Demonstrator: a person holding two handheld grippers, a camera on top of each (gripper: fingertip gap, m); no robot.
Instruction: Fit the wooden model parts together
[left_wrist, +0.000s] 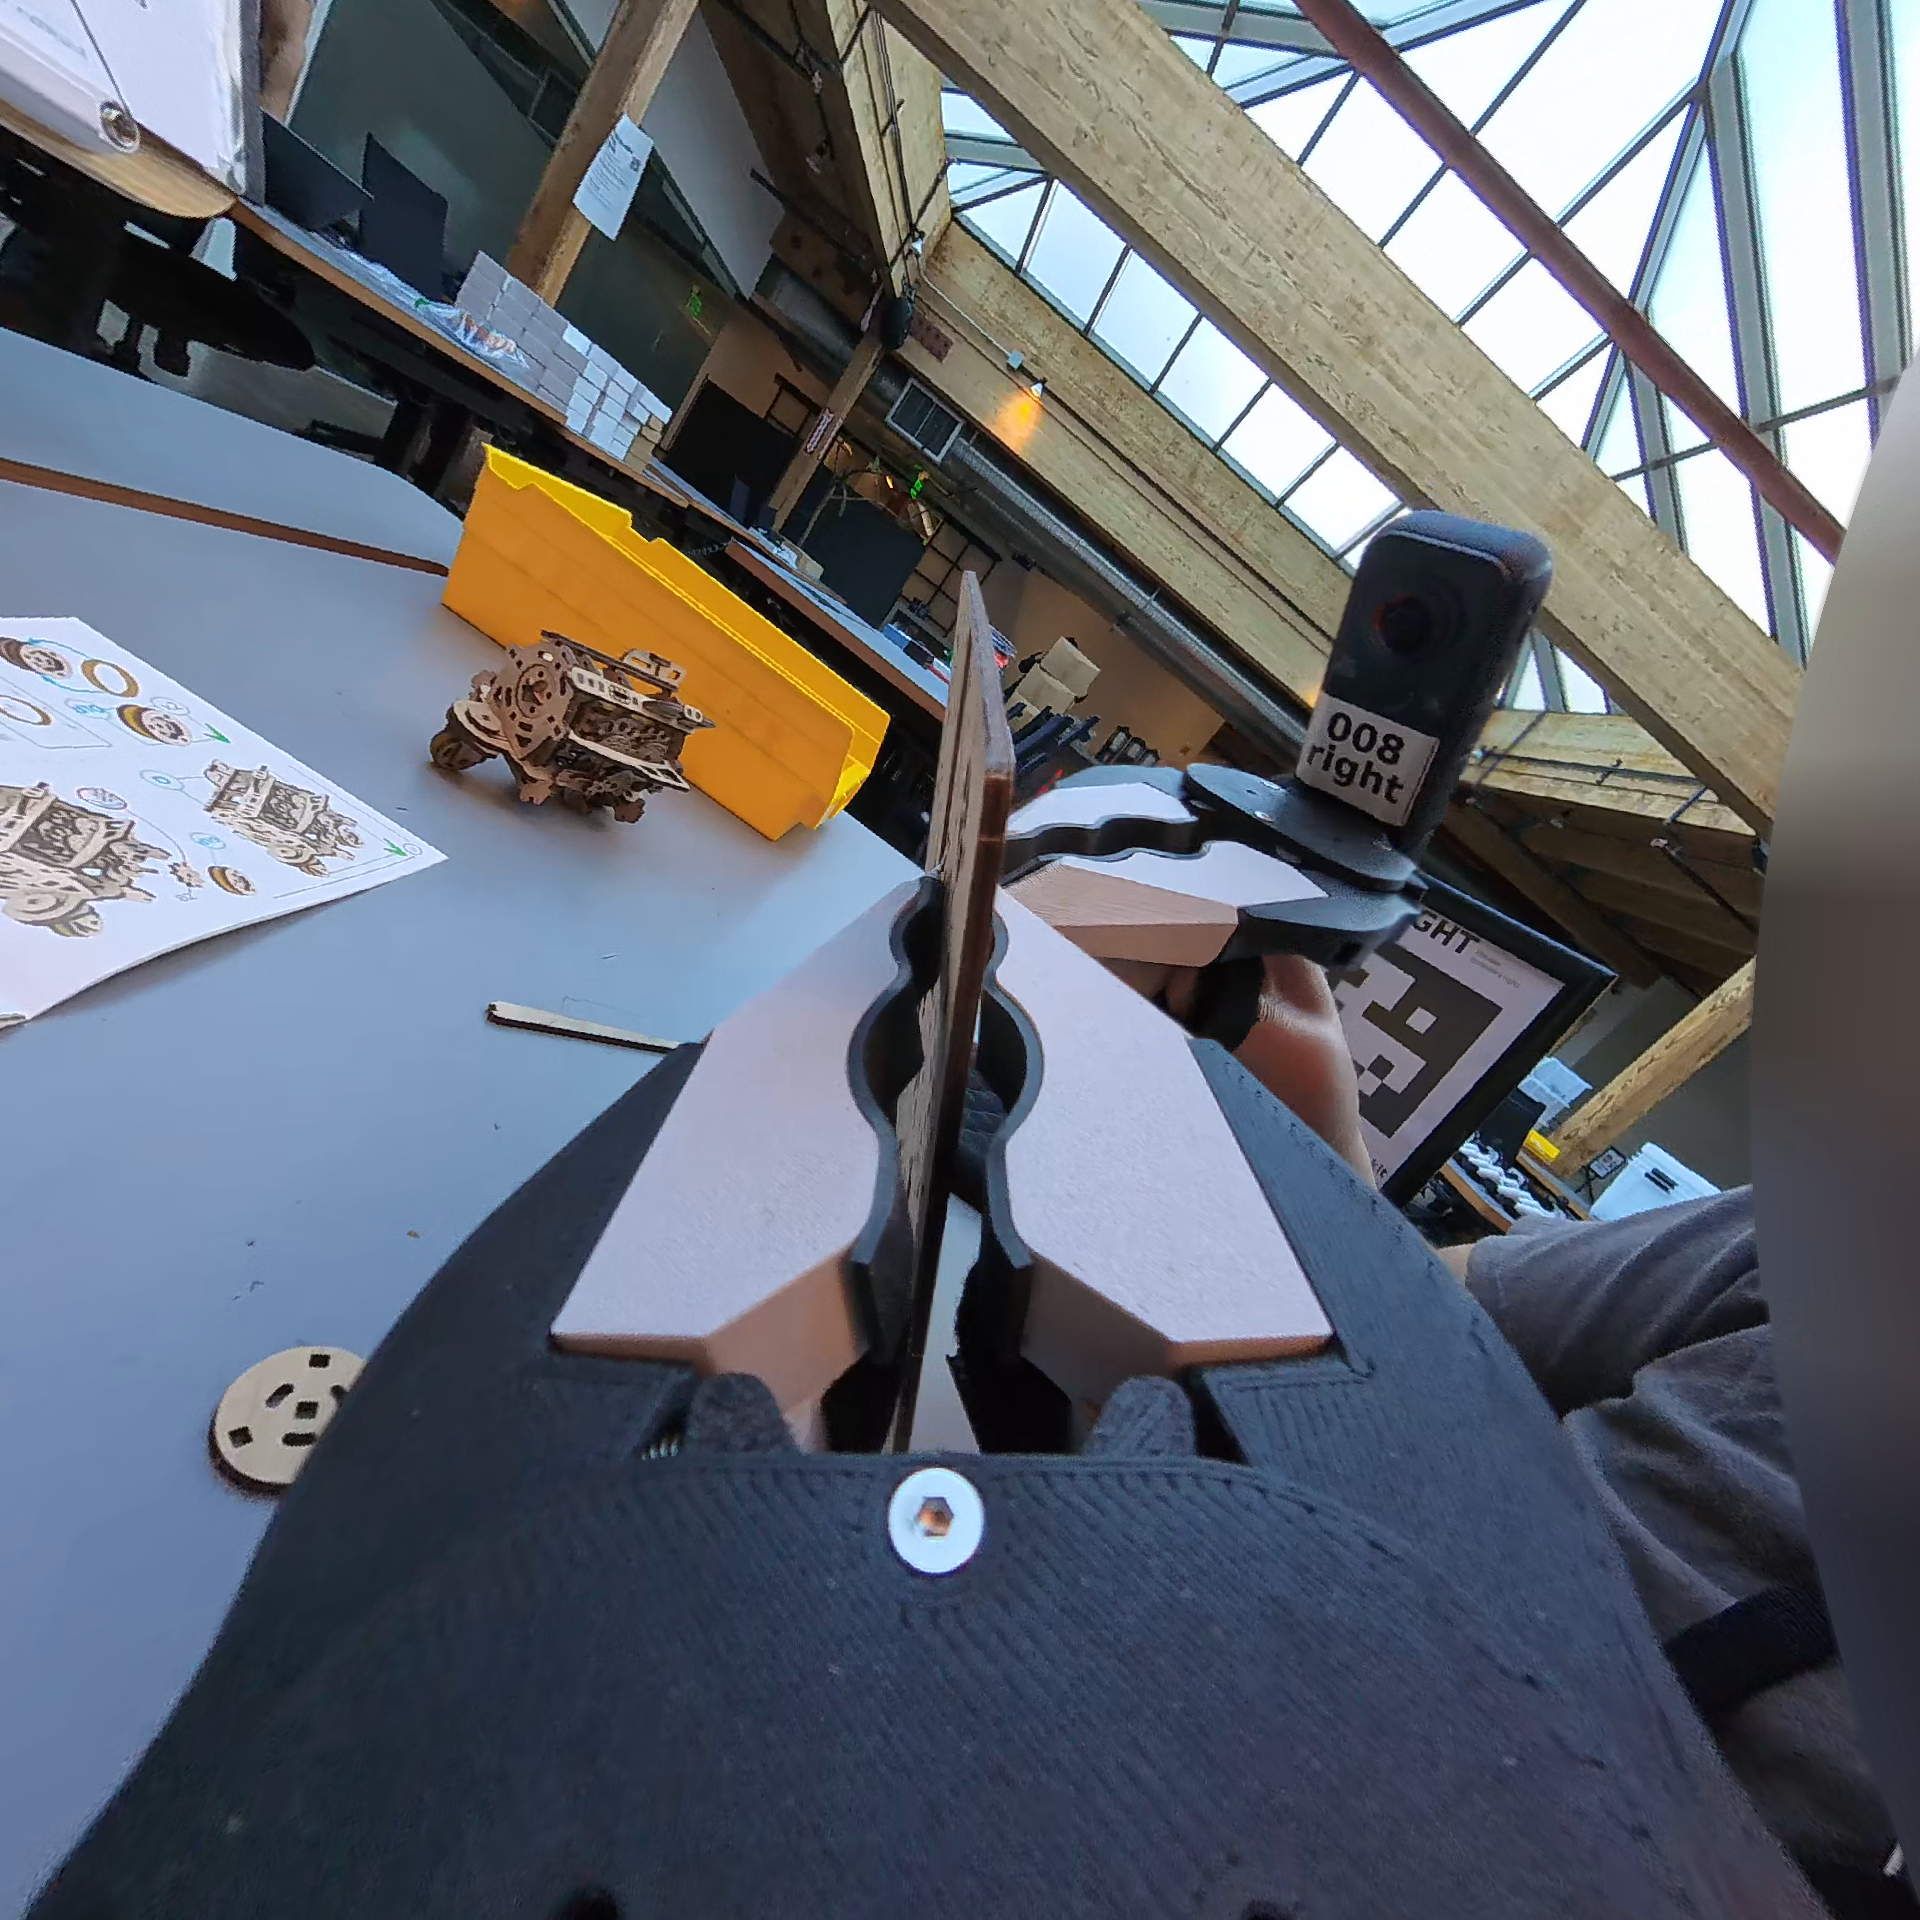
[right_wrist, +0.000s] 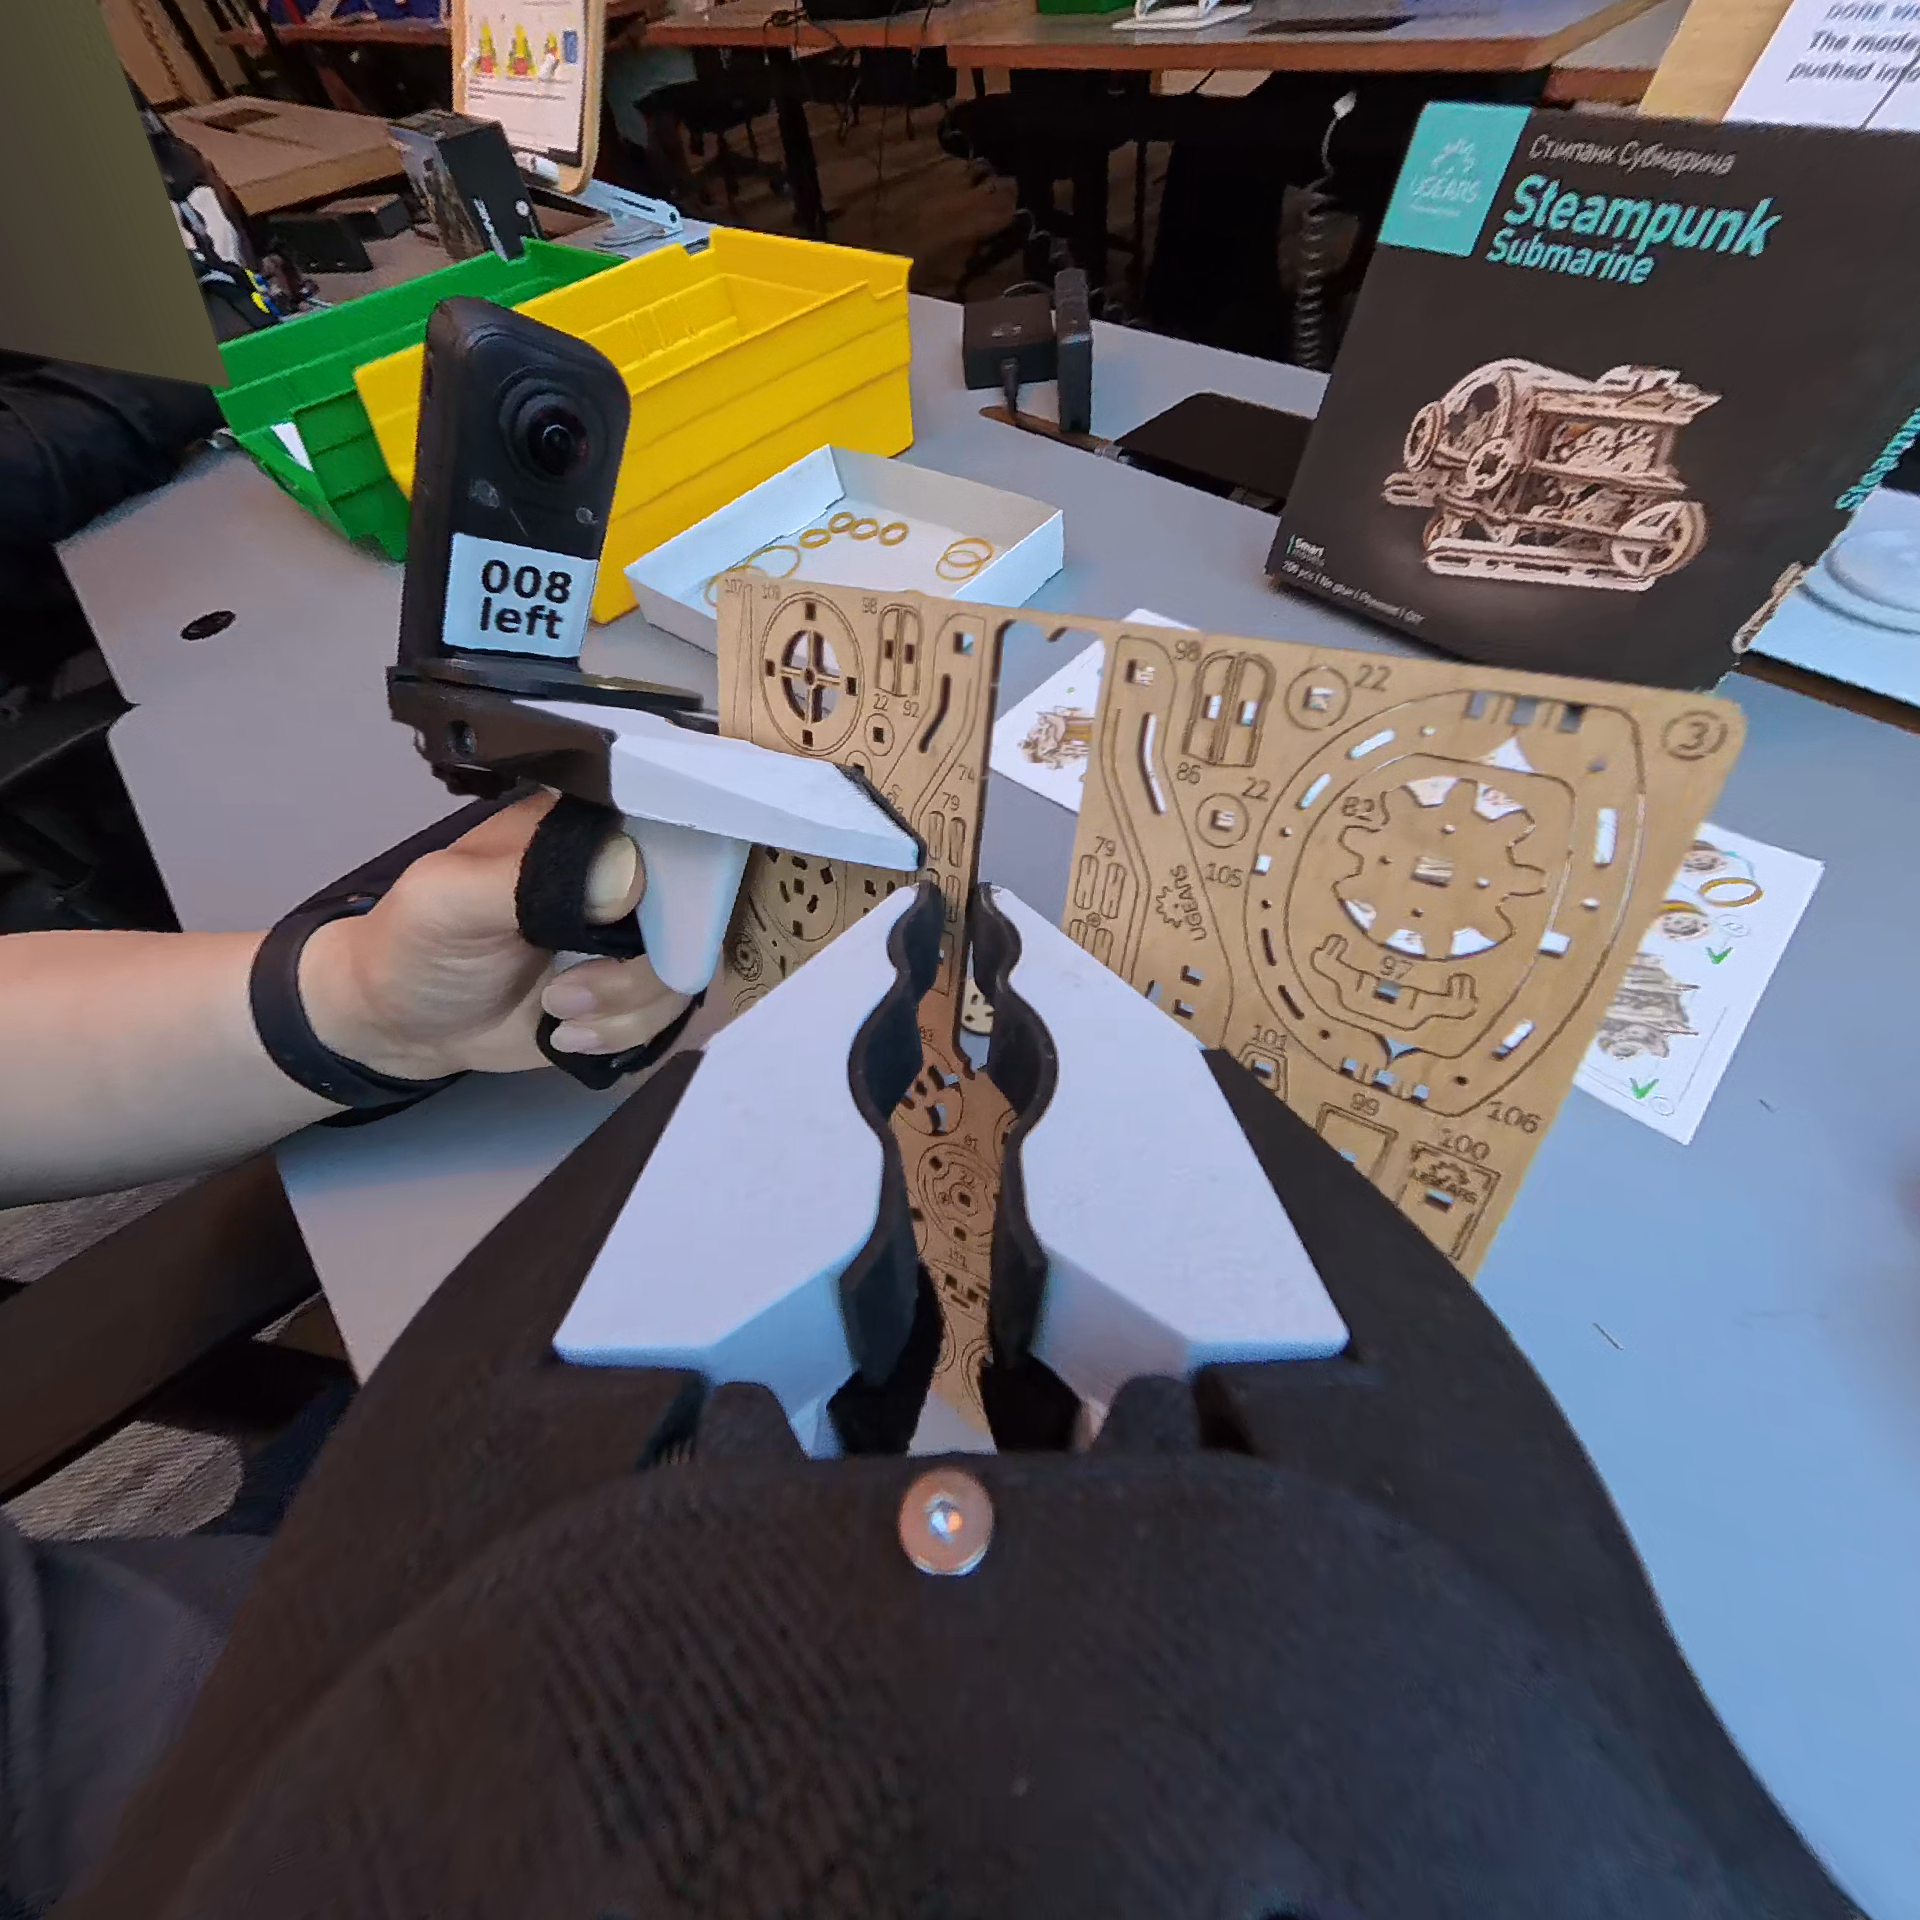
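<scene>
A laser-cut wooden parts sheet (right_wrist: 1403, 883) stands upright above the grey table (right_wrist: 312, 623). My left gripper (left_wrist: 961, 904) is shut on its side edge; the sheet shows edge-on (left_wrist: 971, 748) between the jaws. It also shows in the right wrist view (right_wrist: 904, 842), held by a hand. My right gripper (right_wrist: 951, 904) points at the sheet's face, its jaws nearly together on a thin strip beside a cut-out slit. It also shows in the left wrist view (left_wrist: 1049, 857), with its tips against the sheet. A partly built wooden model (left_wrist: 571, 738) sits on the table.
Yellow bin (right_wrist: 727, 353) and green bin (right_wrist: 343, 384) stand at the back left, with a white tray of rubber bands (right_wrist: 862, 540) in front. The kit box (right_wrist: 1558, 395) stands at the right. Instruction sheets (left_wrist: 156, 800), a loose wooden disc (left_wrist: 281, 1413) and a strip (left_wrist: 582, 1023) lie on the table. Left and right tips are no more than a few centimetres apart. From the right gripper's tips to the partly built wooden model (left_wrist: 571, 738) is close to 25 cm.
</scene>
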